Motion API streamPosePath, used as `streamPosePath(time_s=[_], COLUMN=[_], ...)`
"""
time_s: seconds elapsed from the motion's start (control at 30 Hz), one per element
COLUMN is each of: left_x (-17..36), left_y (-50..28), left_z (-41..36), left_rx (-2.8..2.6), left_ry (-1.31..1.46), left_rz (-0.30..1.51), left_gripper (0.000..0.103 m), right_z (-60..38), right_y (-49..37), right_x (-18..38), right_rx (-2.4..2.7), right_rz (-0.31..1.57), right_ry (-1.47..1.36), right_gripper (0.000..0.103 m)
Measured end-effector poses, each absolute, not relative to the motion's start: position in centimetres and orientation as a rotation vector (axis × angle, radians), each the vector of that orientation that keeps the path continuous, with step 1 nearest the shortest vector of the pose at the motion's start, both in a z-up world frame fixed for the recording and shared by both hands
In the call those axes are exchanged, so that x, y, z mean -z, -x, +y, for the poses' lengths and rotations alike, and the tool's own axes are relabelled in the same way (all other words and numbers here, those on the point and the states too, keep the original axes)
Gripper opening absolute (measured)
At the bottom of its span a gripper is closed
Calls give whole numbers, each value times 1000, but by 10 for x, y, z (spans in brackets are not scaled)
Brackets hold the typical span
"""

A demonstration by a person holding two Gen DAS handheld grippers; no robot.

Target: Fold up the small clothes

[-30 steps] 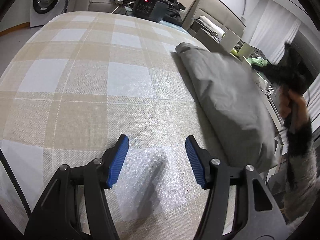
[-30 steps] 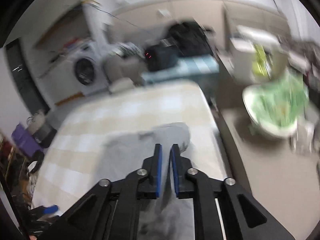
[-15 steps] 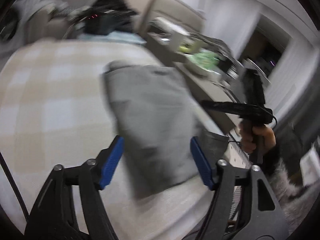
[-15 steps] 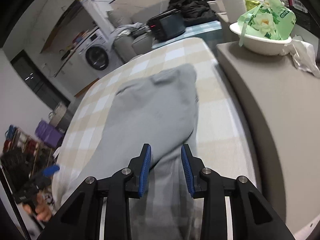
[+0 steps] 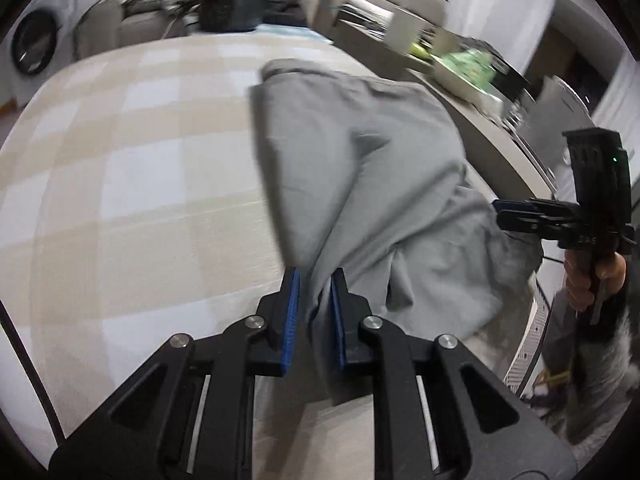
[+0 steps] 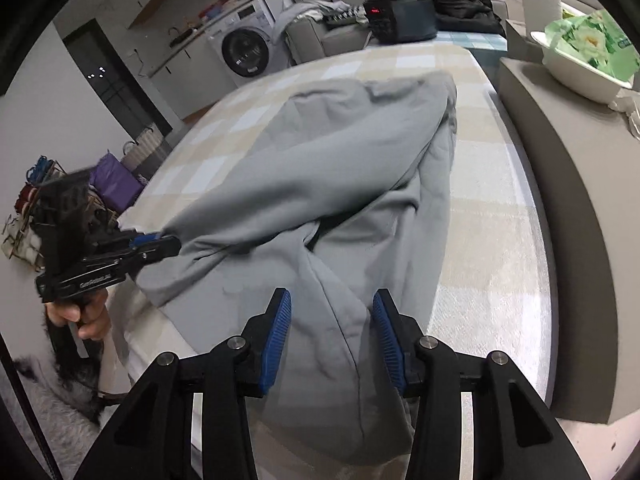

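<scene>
1. Grey cotton-like fabric fills both views: a grey garment (image 6: pixel 344 168) lies lengthwise on a bed (image 5: pixel 132 168) covered in a beige and white checked sheet, near the bed's right edge.
2. My left claw (image 5: pixel 316 280) has just been closing, and its blue pads now pinch a gathered edge of the garment at the near end. From the right wrist view I can see the same claw (image 6: pixel 160 242) gripping a corner that is drawn taut and lifted off the sheet.
3. My right claw (image 6: pixel 330 312) has just been opening. Its pads stand spread on either side of a raised ridge of the cloth, and I see no press on the fabric.
4. A grey ledge runs just beside the bed on the right, carrying a white bowl (image 6: pixel 576 72) of green packets. A washing machine (image 6: pixel 244 50) and a dark box with red digits (image 6: pixel 400 16) sit beyond the far end.
5. I judge this to be the early gripping step, one corner secured and the second not yet taken.
6. Next, I would close the right claw on the near edge, then carry both corners together over the garment toward its far end, keeping the cloth level so the fold lands flat.
</scene>
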State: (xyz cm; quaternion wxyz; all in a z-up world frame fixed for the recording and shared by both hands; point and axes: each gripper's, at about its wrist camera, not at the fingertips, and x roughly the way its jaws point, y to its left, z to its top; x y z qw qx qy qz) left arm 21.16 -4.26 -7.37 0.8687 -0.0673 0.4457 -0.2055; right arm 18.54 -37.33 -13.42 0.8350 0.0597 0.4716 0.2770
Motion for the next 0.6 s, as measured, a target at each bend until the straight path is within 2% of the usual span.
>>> streamPosePath(time_s=[0.23, 0.33, 0.43, 0.5, 0.6], left_x=[78, 75, 66, 61, 59], left_y=[-217, -218, -211, -206, -205], left_z=[-34, -31, -22, -15, -9], left_rx=[422, 429, 442, 439, 412], left_ry=[169, 184, 216, 237, 242], left_rz=[951, 954, 926, 903, 887], left_gripper=[13, 15, 22, 32, 33], right_z=[-335, -327, -340, -362, -389], right_y=[-231, -245, -230, -210, -179], right_x=[143, 149, 125, 105, 100], right_rx=[-685, -647, -599, -557, -459], right_rz=[1037, 1071, 989, 932, 922], right_ry=[-115, -86, -79, -107, -97], right_gripper=[42, 3, 2, 2, 2])
